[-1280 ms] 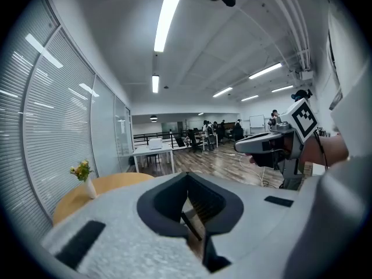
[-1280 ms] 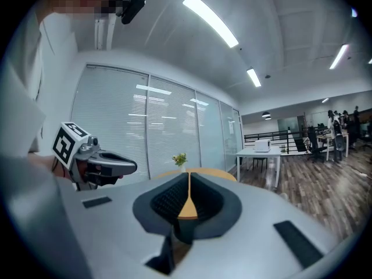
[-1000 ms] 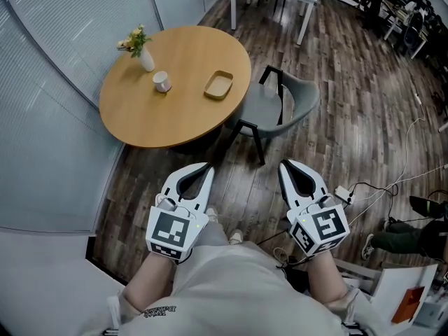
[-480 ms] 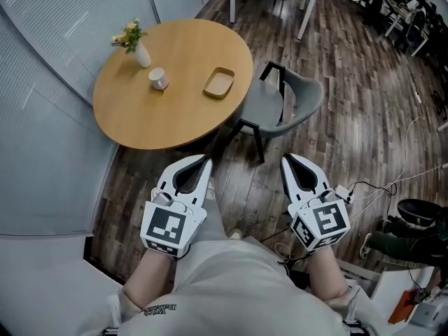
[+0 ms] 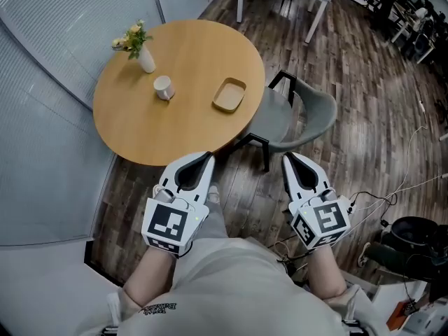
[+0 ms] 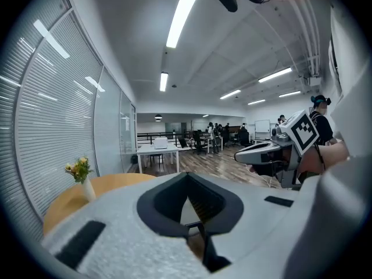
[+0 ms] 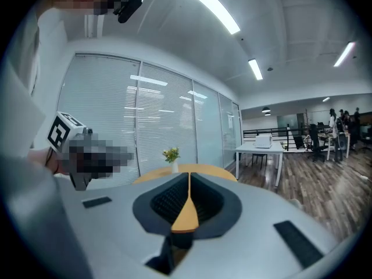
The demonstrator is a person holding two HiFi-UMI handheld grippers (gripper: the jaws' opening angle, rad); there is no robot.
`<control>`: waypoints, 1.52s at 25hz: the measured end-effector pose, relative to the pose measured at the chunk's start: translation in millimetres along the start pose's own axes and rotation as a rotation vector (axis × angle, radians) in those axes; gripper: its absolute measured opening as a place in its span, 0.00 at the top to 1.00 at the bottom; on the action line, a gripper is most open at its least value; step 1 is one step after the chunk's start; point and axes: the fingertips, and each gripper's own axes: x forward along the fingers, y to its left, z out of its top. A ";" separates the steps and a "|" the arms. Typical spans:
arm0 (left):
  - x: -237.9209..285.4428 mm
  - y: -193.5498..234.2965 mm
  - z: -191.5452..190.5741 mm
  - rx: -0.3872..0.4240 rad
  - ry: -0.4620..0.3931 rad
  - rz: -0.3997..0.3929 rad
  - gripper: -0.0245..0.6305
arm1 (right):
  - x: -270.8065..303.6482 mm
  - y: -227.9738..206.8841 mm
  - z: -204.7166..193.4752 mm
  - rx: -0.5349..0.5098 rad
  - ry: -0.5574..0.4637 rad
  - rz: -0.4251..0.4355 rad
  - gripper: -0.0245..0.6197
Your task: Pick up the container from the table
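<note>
The container (image 5: 229,94), a shallow tan tray, lies on the right part of the round wooden table (image 5: 133,131). My left gripper (image 5: 208,157) is shut and empty, its tip at the table's near edge. My right gripper (image 5: 286,157) is also shut and empty, over the floor to the right of the table, beside the chair. Both are well short of the container. In the left gripper view my left gripper (image 6: 186,175) points past the table (image 6: 58,205). In the right gripper view my right gripper (image 7: 189,173) points across the table (image 7: 218,172), and the container is hidden.
A white cup (image 5: 164,87) and a white vase of yellow flowers (image 5: 145,58) stand on the table's left part. A grey chair (image 5: 304,117) is tucked at the table's right. Glass walls with blinds run along the left. Cables (image 5: 392,187) trail over the wooden floor at the right.
Both grippers have moved forward together towards the table. The table now sits lower and nearer in the head view, and the left gripper's tip has reached its near edge.
</note>
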 end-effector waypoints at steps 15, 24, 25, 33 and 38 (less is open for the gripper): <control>70.8 121.0 15.4 0.009 0.007 -0.076 0.93 | 134.0 -9.2 49.5 -0.004 0.007 -0.046 0.91; 106.2 158.1 17.7 0.011 0.007 -0.165 0.93 | 183.1 -13.3 72.3 0.062 0.003 -0.078 0.91; 108.4 161.5 17.2 0.012 0.008 -0.169 0.93 | 186.2 -14.2 72.5 0.060 0.006 -0.083 0.91; 116.6 179.3 11.7 -0.008 0.019 -0.156 0.93 | 205.1 -20.5 66.0 0.043 0.049 -0.089 0.91; 124.4 184.1 7.9 -0.010 0.041 -0.125 0.93 | 215.7 -23.9 64.9 0.050 0.046 -0.064 0.91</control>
